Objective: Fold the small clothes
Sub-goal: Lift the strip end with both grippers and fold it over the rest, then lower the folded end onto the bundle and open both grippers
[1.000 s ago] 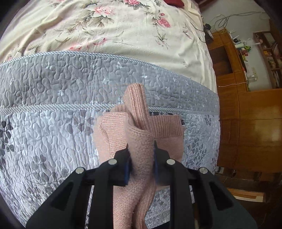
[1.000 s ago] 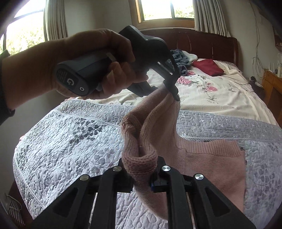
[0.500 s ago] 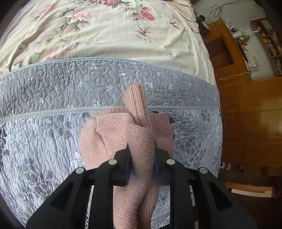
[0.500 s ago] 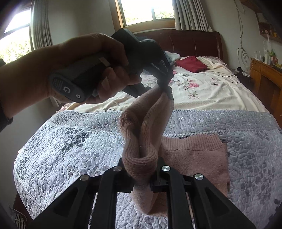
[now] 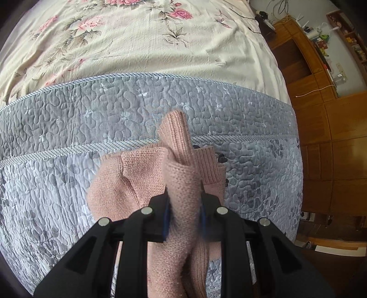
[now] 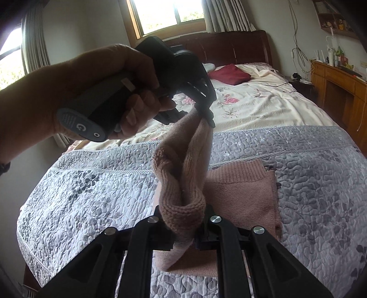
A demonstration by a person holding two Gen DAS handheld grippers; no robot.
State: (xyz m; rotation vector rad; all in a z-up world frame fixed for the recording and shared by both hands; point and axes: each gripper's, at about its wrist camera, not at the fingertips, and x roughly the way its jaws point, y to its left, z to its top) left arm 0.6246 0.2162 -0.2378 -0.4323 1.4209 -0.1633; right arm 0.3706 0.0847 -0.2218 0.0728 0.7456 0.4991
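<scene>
A pink knitted garment [image 6: 240,194] lies partly flat on the grey quilted cover [image 6: 91,201], with one bunched edge lifted between both grippers. My right gripper [image 6: 183,220] is shut on the near end of that raised fold. My left gripper [image 6: 206,114], held in a person's hand [image 6: 110,75], is shut on the far end, higher up. In the left wrist view the left gripper [image 5: 183,206] pinches a thick roll of the pink knitted garment [image 5: 128,183]; the rest drapes over the grey quilted cover [image 5: 68,128] below.
The bed carries a cream floral sheet [image 5: 137,39] beyond the quilt, with a dark red cloth [image 6: 229,74] near the headboard [image 6: 229,48]. Wooden furniture [image 5: 332,137] stands along the bed's right side. A window [image 6: 165,13] is behind the headboard.
Both grippers carried the lifted pink edge across the garment, so less of the flat part shows. The flat piece now looks narrower, and both grips stay shut.
</scene>
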